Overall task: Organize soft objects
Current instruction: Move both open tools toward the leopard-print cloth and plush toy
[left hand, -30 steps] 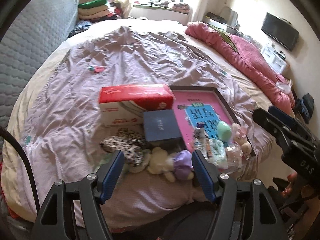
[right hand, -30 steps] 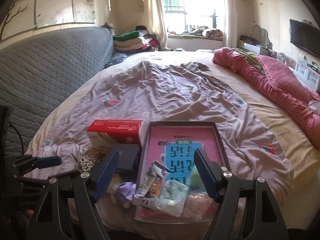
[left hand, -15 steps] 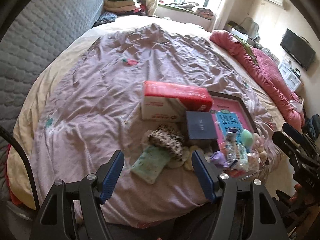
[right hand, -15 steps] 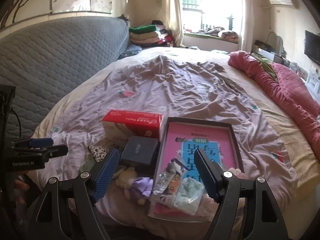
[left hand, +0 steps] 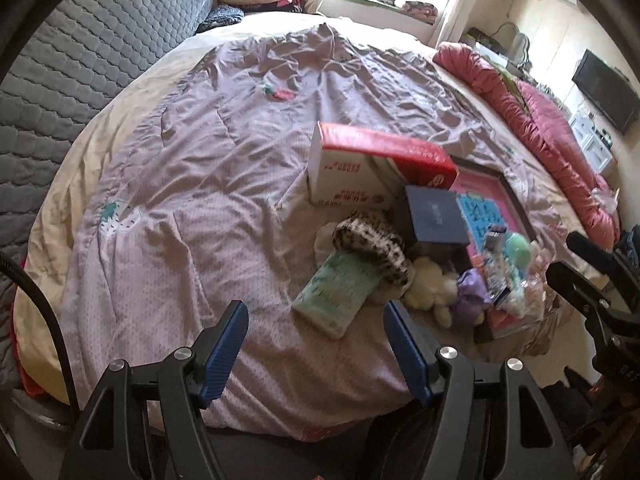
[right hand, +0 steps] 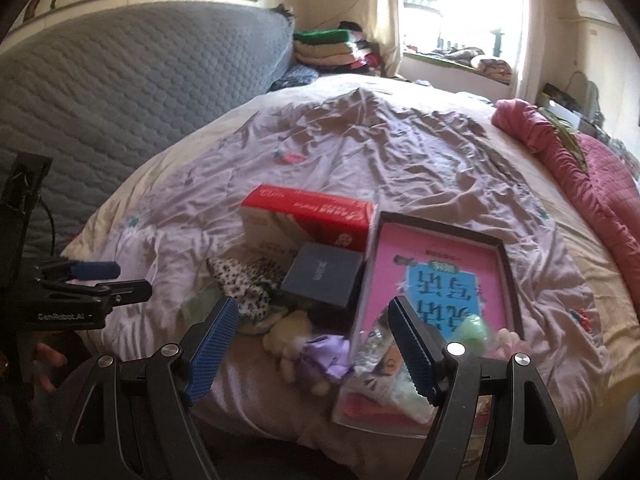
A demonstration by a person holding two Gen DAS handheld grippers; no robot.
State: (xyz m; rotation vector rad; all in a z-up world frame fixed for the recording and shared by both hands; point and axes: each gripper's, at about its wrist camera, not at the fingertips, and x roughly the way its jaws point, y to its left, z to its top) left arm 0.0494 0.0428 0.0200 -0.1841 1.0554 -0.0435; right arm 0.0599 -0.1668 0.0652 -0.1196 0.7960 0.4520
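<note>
Shifted left across both wrist views since the earlier frames, clutter now sliding right in the left view and a green packet newly exposed. Left gripper (left hand: pixel 314 354) apart, nothing between the blue pads, hovering over bare lilac bedsheet (left hand: pixel 192 184) at near edge. Right gripper (right hand: pixel 310 350) also apart, empty, aimed at the pile. Just beyond left gripper: mint green soft packet (left hand: pixel 336 292) lying flat, leopard-print fabric piece (left hand: pixel 372 246) draped over its far end. Right of that, cream plush toy (left hand: pixel 430 284) touching purple soft item (left hand: pixel 472 290), both on sheet at near edge. Behind: dark blue box (left hand: pixel 436 216), red-and-white carton (left hand: pixel 380 168) further back. Far right: pink tray (right hand: pixel 436 276) with dark rim, holding crinkly packets and a pale green round thing at its near end. Step in hand, by judgement: approach for first pick of a soft item. Best done by dropping straight over the plush or the packet, jaws spanning the narrow side, closing gently so fabric bunches rather than slips; leopard piece likely to drag along if packet goes first. Writing: "GenRobot.AI" on the left gripper body seen from right view; large blue Chinese characters on tray panel, upside down, not readable; red Chinese print on carton side, too small; faint logo on blue box lid, illegible.
</note>
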